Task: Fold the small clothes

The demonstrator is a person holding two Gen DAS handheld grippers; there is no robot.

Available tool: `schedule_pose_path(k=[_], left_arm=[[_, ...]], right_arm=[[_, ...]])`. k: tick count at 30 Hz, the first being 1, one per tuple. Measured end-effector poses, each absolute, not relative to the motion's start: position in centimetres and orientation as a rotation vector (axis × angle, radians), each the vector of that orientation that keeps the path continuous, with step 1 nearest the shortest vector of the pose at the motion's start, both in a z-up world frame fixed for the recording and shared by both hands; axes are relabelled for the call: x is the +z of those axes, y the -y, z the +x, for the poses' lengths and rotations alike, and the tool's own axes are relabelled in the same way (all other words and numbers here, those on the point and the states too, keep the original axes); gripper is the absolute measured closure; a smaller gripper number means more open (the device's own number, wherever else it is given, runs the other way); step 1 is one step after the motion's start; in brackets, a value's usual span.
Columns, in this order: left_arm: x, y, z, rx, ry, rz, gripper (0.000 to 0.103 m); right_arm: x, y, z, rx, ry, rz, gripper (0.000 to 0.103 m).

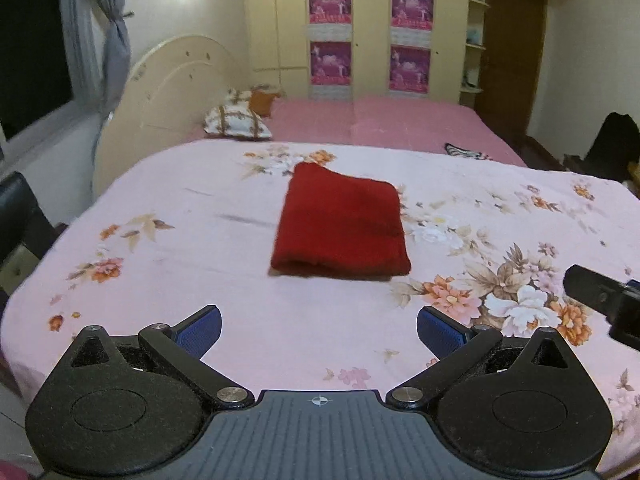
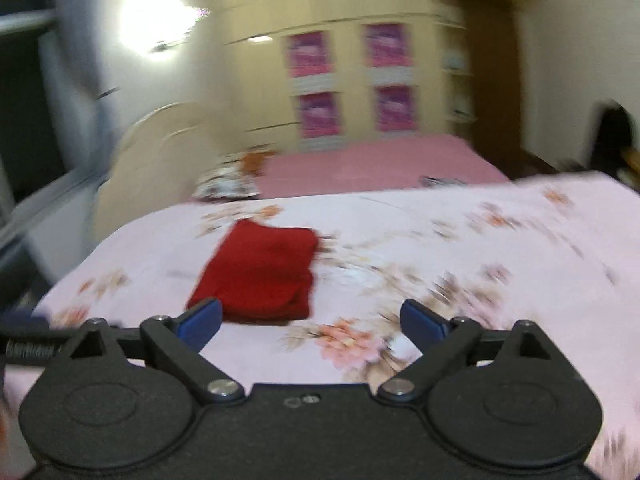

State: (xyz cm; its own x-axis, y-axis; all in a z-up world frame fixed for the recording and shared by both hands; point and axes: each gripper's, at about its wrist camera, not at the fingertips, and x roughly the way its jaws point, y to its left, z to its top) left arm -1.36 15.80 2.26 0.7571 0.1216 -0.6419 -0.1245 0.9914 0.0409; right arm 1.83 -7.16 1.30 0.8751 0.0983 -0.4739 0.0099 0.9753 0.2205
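I see the red cloth [image 1: 340, 224] lying folded into a compact rectangle on the counter [image 1: 180, 248], which is covered by a pink floral sheet. From my left gripper [image 1: 318, 330] the cloth sits at twelve o'clock, well apart from the blue pads [image 1: 200, 326]. Left gripper: released, nothing between its fingers. Right gripper [image 2: 310, 320]: released too — its jaws stand wide, with only sheet between them; the cloth lies at eleven o'clock, its near corner hidden behind one pad. In the left wrist view, the right gripper enters at three o'clock, cut off by the frame edge. The right wrist view is motion-blurred — background detail is unreadable.
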Motion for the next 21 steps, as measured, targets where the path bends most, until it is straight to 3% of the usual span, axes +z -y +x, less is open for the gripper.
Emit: schedule_pose_path(k=[21], left_arm=[[2.4, -14.5, -2.3, 0.185, -0.670, -0.031, 0.000]], right_arm=[[1.0, 6.2, 0.8, 0.014, -0.491, 0.048, 0.005]])
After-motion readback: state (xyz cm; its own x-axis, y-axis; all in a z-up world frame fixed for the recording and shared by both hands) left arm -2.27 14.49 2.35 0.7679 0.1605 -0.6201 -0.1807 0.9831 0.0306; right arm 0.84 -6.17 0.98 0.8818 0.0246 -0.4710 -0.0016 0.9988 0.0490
